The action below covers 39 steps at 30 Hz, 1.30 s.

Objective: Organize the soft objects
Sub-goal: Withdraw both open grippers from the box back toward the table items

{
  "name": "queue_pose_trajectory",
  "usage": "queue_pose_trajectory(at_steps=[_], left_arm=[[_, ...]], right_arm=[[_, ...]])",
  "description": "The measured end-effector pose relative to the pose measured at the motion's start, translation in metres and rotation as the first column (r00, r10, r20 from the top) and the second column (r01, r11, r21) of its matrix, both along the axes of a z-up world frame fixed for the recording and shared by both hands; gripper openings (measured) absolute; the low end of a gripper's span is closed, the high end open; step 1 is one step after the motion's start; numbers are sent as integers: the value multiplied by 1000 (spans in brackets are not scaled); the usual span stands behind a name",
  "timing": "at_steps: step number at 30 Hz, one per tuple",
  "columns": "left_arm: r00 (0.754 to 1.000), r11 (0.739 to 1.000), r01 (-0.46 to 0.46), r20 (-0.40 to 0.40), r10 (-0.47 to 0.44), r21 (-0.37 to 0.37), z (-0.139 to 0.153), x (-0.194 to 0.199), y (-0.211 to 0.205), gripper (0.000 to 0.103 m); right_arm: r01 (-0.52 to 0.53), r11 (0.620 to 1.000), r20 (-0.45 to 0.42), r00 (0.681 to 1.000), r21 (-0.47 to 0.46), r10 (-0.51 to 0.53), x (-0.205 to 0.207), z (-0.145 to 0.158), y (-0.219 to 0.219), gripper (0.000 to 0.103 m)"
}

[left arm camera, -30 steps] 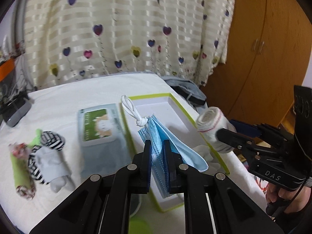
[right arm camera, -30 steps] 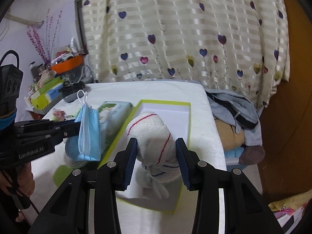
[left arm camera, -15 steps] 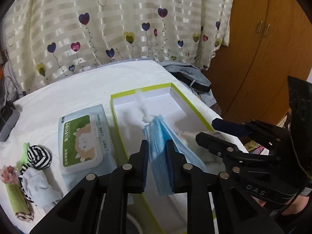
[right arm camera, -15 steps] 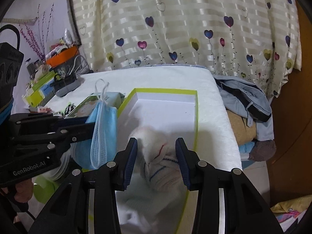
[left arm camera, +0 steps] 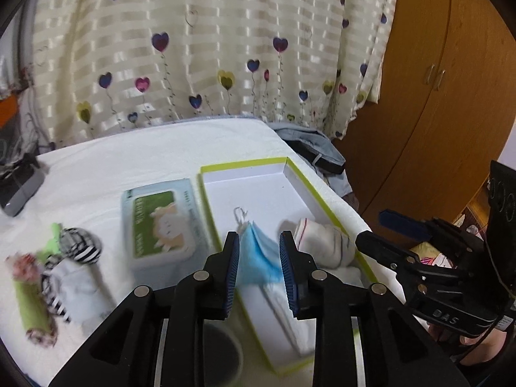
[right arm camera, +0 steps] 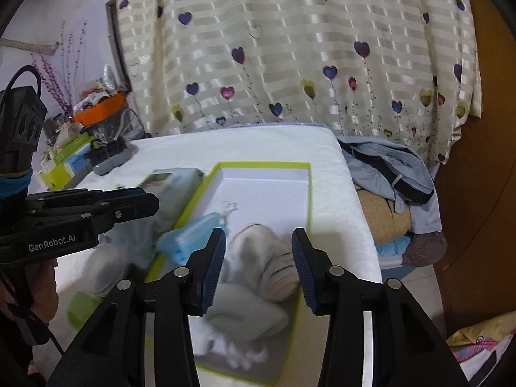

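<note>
A white box with a lime-green rim lies on the white table. In it lie a folded blue face mask and a rolled white sock with red and blue stripes. My left gripper is open above the mask, its jaws apart on either side of it. My right gripper is open over the sock, its jaws apart from it. A white cloth lies in the box's near end.
A wet-wipes pack lies left of the box. Rolled socks, one black-and-white striped and one green floral, lie at the left. Clothes are piled off the table's right edge. A heart-patterned curtain hangs behind.
Both grippers have moved down to the box and opened. The mask has left the left gripper and the sock has left the right one; both now lie in the box.
</note>
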<state>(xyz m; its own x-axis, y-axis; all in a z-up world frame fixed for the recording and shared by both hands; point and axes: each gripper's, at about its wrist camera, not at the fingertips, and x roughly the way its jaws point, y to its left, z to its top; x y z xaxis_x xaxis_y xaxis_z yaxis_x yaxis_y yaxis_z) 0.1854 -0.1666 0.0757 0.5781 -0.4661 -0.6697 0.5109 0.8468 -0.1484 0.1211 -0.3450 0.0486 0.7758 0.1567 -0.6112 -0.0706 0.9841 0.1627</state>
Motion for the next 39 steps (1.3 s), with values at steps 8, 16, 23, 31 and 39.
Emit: queue_pose_trajectory(at_steps=[8,16,23,31,39], left_arm=[[994,995,-95,54,97,-37,9,-58,52,24],[959,966,-256,117,258,-34,13,-98,105,24],[919,925,-376,106,379,-44,1,-115,150,25],[887,890,-457,67,457,-17,-17,-116,183,25],[894,893,-448,12,448,-40,-30,-117,203,25]], right_arm=[[-79,997,88,993,-25,81,-49,35,51,59],[-172,985,88,981,-15,172,-71,42,94,64],[-236,971,83,968,-30,237,-81,43,127,64],[-290,956,68,954,-33,292,-82,39,153,64],[-331,941,19,943,-65,333,-73,29,178,64]])
